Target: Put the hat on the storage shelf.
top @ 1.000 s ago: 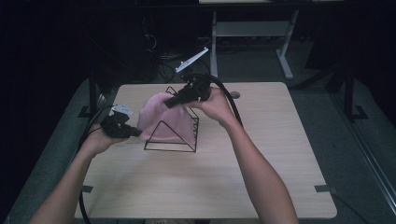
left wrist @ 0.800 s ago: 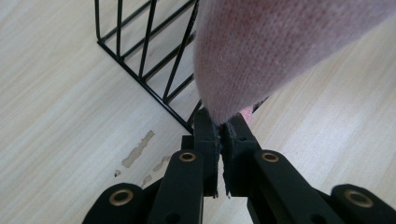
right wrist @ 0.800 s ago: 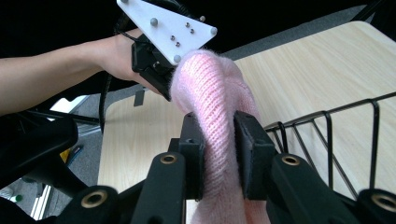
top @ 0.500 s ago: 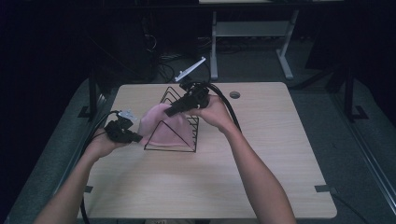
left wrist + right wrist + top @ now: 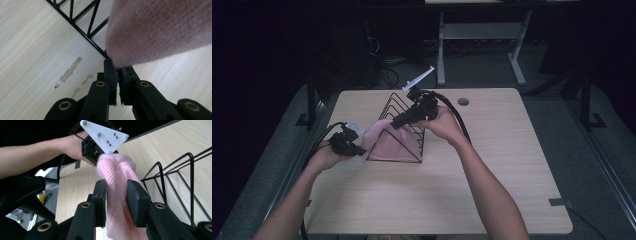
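The left gripper (image 5: 353,148) sits near the left edge of the wooden bench (image 5: 492,190), its jaws pressed together on the edge of a pink knitted cloth (image 5: 387,141); in the left gripper view the black jaws meet with only a sliver of knit fringe between them, the cloth (image 5: 160,30) rising away above. The right gripper (image 5: 398,121) comes in from the other side, above the black wire rack (image 5: 404,107), and pinches a fold of the same cloth. In the right gripper view the jaws stand part-way apart with a thick bunch of pink knit (image 5: 117,192) squeezed between the pads (image 5: 136,200). Beyond it the left gripper (image 5: 96,157) with its white three-cornered plate (image 5: 103,135) grips the far end of the cloth, held by the person's left hand (image 5: 73,145).

The cloth lies against the left side of the wire rack, draped over its front triangular frame and stretched between the two grippers. The rack stands on the bench toward the far middle, its wire dividers (image 5: 175,182) upright. A worn, pale scuff (image 5: 70,70) marks the bench surface just beside the rack's base rail (image 5: 80,28).
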Demonstrator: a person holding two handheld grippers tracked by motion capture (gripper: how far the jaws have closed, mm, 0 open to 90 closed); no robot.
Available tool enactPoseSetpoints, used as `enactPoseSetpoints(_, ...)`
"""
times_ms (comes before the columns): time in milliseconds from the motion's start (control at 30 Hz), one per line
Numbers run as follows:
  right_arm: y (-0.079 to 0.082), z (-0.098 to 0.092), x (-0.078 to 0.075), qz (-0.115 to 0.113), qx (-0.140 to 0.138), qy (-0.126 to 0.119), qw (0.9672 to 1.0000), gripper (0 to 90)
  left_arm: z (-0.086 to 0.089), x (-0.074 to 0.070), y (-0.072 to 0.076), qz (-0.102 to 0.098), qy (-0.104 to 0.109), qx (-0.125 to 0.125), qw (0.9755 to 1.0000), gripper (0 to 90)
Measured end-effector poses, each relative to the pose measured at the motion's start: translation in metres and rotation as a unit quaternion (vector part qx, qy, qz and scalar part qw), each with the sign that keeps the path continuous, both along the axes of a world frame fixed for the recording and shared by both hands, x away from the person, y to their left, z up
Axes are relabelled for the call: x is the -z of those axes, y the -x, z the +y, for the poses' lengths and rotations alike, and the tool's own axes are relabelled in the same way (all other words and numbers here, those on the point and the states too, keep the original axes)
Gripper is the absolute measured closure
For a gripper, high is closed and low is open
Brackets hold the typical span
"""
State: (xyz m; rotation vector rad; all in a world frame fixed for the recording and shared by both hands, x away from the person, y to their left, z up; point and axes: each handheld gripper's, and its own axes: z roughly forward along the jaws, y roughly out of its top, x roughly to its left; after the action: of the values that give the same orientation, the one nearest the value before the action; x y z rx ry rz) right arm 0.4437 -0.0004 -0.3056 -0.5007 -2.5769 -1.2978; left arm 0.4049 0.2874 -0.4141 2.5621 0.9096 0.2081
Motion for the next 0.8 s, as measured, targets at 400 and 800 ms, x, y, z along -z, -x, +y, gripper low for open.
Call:
enactPoseSetpoints(400, 0.004, 0.003, 0.001, -0.008, -0.004, 0.001, 1.0, 81.1, -0.004, 0.005, 0.002, 0.011, -0.009, -0.002, 0.9999, 85.3)
enactPoseSetpoints(800, 0.008, -0.008, -0.001, -0.013, 0.004, -0.028, 0.9995, 70.7, 0.001, -0.005, 0.005, 0.0, 0.017, 0.0, 0.9999, 77.4)
